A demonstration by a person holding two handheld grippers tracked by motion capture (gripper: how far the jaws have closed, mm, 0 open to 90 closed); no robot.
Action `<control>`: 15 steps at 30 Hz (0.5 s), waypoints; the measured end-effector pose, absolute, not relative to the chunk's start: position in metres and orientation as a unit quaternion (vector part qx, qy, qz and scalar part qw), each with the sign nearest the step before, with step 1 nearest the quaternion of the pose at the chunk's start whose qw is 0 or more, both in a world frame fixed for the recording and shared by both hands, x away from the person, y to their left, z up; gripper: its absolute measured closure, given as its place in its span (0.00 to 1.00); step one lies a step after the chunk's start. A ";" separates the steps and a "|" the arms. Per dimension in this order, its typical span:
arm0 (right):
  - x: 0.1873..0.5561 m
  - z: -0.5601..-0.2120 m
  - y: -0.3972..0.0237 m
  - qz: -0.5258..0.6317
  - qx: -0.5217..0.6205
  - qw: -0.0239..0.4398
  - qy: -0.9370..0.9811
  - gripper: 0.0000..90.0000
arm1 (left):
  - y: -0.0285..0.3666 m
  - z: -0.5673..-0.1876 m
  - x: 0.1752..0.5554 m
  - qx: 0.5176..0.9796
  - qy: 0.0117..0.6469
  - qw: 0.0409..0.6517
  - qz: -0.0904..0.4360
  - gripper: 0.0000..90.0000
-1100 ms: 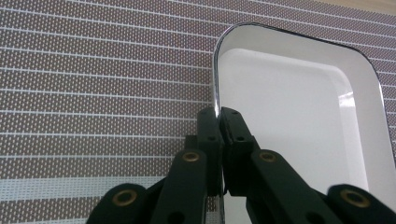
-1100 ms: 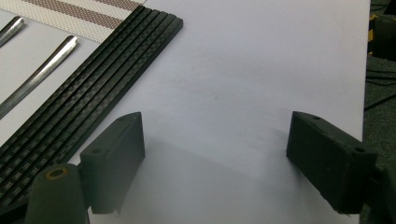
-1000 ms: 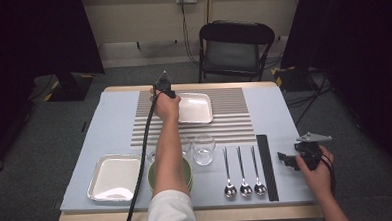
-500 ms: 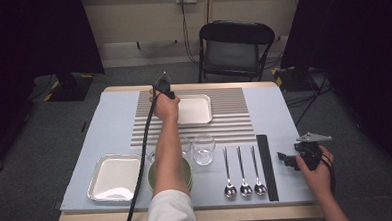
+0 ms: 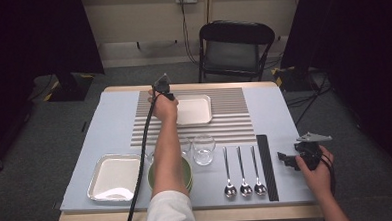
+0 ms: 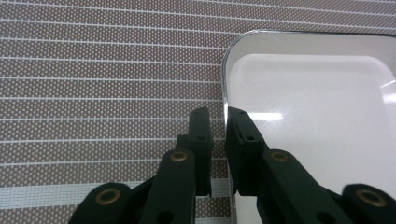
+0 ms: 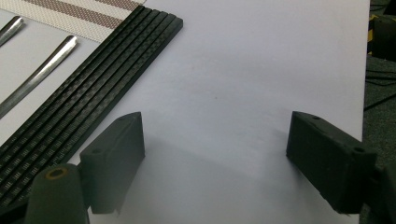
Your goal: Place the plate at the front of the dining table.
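Left gripper view: left gripper (image 6: 218, 135) fingers just easing apart astride tray (image 6: 308, 121) rim.

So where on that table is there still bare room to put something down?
The mat's left strip, between the striped placemat and the table edge above the near tray, is bare. So is the right strip past the black bar, though the right tool hovers there. The front middle is crowded: bowl, glass, three spoons.
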State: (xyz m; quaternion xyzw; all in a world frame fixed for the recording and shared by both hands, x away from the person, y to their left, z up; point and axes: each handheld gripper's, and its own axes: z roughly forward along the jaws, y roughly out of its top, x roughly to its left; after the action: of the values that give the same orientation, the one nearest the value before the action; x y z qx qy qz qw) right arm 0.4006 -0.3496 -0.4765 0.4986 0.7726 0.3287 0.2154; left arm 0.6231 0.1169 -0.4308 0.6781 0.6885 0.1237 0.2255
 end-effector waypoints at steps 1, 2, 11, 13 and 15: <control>0.400 -0.476 -0.350 0.328 0.499 0.216 0.772 0.20 | 0.118 -0.431 0.623 0.679 0.688 0.226 0.122 0.90; 0.401 -0.477 -0.350 0.329 0.499 0.215 0.772 0.20 | 0.119 -0.430 0.623 0.679 0.687 0.227 0.122 0.90; 0.401 -0.477 -0.350 0.329 0.499 0.215 0.773 0.20 | 0.117 -0.429 0.622 0.673 0.690 0.241 0.115 0.88; 0.401 -0.477 -0.350 0.329 0.499 0.215 0.773 0.20 | 0.116 -0.430 0.623 0.676 0.689 0.235 0.117 0.88; 0.401 -0.477 -0.350 0.329 0.499 0.215 0.773 0.20 | 0.116 -0.432 0.623 0.675 0.689 0.235 0.115 0.89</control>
State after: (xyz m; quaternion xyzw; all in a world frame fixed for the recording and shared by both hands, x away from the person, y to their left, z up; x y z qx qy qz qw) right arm 0.4005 -0.3496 -0.4765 0.4987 0.7726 0.3287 0.2154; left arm 0.6230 0.1156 -0.4316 0.6752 0.6895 0.1155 0.2355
